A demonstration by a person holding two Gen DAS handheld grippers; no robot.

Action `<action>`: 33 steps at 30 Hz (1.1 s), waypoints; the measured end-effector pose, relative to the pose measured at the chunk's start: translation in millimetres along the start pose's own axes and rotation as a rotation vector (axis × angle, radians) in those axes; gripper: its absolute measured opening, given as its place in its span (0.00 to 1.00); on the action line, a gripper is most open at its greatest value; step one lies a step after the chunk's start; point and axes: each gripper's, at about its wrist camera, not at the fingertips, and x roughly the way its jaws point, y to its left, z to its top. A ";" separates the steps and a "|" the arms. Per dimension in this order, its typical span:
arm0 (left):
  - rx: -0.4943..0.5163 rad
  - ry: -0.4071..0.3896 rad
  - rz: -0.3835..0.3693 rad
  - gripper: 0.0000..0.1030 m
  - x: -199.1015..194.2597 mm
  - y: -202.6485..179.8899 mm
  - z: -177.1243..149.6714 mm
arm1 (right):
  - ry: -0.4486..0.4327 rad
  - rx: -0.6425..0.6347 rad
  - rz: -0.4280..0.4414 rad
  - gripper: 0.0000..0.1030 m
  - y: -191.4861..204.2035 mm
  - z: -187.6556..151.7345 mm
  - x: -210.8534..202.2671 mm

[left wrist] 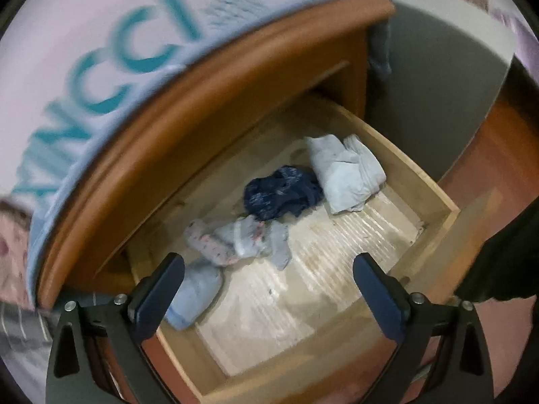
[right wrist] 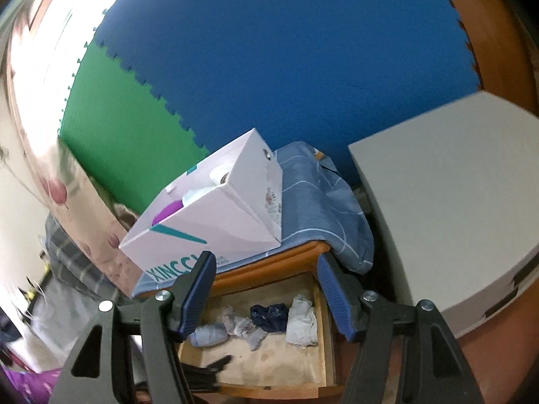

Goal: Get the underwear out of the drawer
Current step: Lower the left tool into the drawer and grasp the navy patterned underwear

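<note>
Left wrist view looks down into the open drawer (left wrist: 434, 198), where the underwear lies in a loose row on the pale wooden bottom: a dark navy piece (left wrist: 283, 193) in the middle, a white crumpled piece (left wrist: 347, 173) touching it toward the far corner, a grey-and-pink patterned piece (left wrist: 235, 242) just beside it on the near side, and a light blue folded piece (left wrist: 195, 294) nearest the camera. The left gripper (left wrist: 269, 269) hangs above the drawer with its jaws wide apart and nothing between them; one finger sits just in front of the light blue piece, and contact cannot be told. From the right wrist view the same clothes show lower down in the drawer (right wrist: 325, 309), and the right gripper (right wrist: 266, 269) stands above and apart from them, jaws spread and empty. On the wooden nightstand (right wrist: 269, 264) sits a white cardboard box (right wrist: 215, 222) with teal lettering on a blue striped cloth (right wrist: 323, 202). Behind are a blue foam mat (right wrist: 286, 67) and a green one (right wrist: 121, 111)
</note>
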 end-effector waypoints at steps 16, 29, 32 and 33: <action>0.656 -0.095 0.199 0.95 73.6 -71.4 9.0 | 0.016 0.101 0.072 0.62 -27.0 0.7 -6.5; 0.767 -0.044 0.108 0.88 126.8 -67.0 18.4 | 0.058 0.169 0.099 0.62 -37.8 -1.5 3.5; 0.621 -0.056 0.048 0.72 127.1 -45.9 35.9 | 0.068 0.168 0.103 0.62 -38.3 -1.9 5.2; 0.582 -0.048 0.042 0.69 131.0 -39.2 41.3 | 0.076 0.171 0.106 0.62 -38.9 -2.1 6.6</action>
